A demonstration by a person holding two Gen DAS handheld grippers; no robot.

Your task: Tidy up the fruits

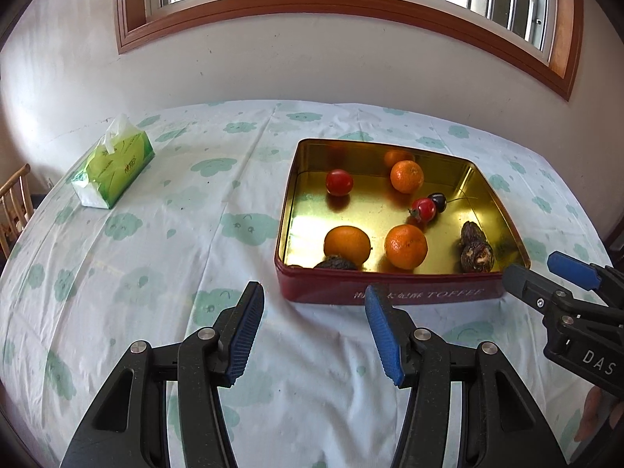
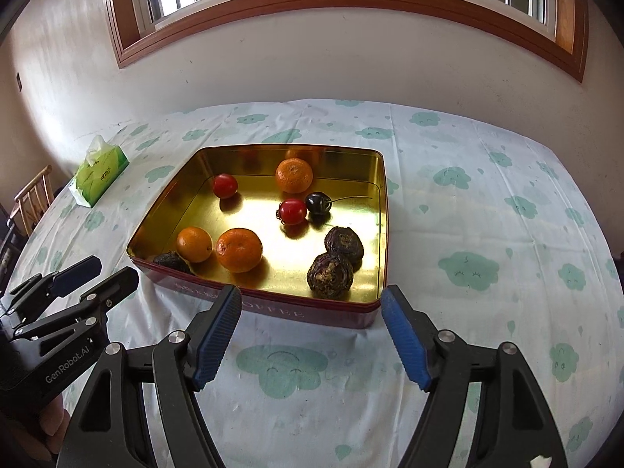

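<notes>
Your red toffee tin (image 2: 273,310) sits open on the cloud-print tablecloth (image 2: 487,202), toward the table's middle, and every fruit in view lies on its gold floor. Against the far wall rests one mandarin (image 2: 294,175), with a cherry tomato (image 2: 225,185) off toward the far left corner. Mid-floor, a second cherry tomato (image 2: 292,211) touches a dark cherry (image 2: 318,202) whose stem trails toward the right wall. Along the near wall you have an orange (image 2: 194,243) and a larger mandarin (image 2: 238,249) just beside each other, and a dark, wrinkled fruit (image 2: 171,260) tucked into the near left corner, touching the orange. Two dark water chestnuts (image 2: 337,263) touch each other near the near right corner.

Your left gripper (image 1: 312,335) hovers over the cloth short of the tin's near wall, tongs partly spread with nothing between them. Your right gripper (image 2: 312,335) hovers by the near right corner, tongs spread wider, also empty.

A green tissue pack (image 1: 113,167) lies near the table's far left edge, well apart from the tin.
</notes>
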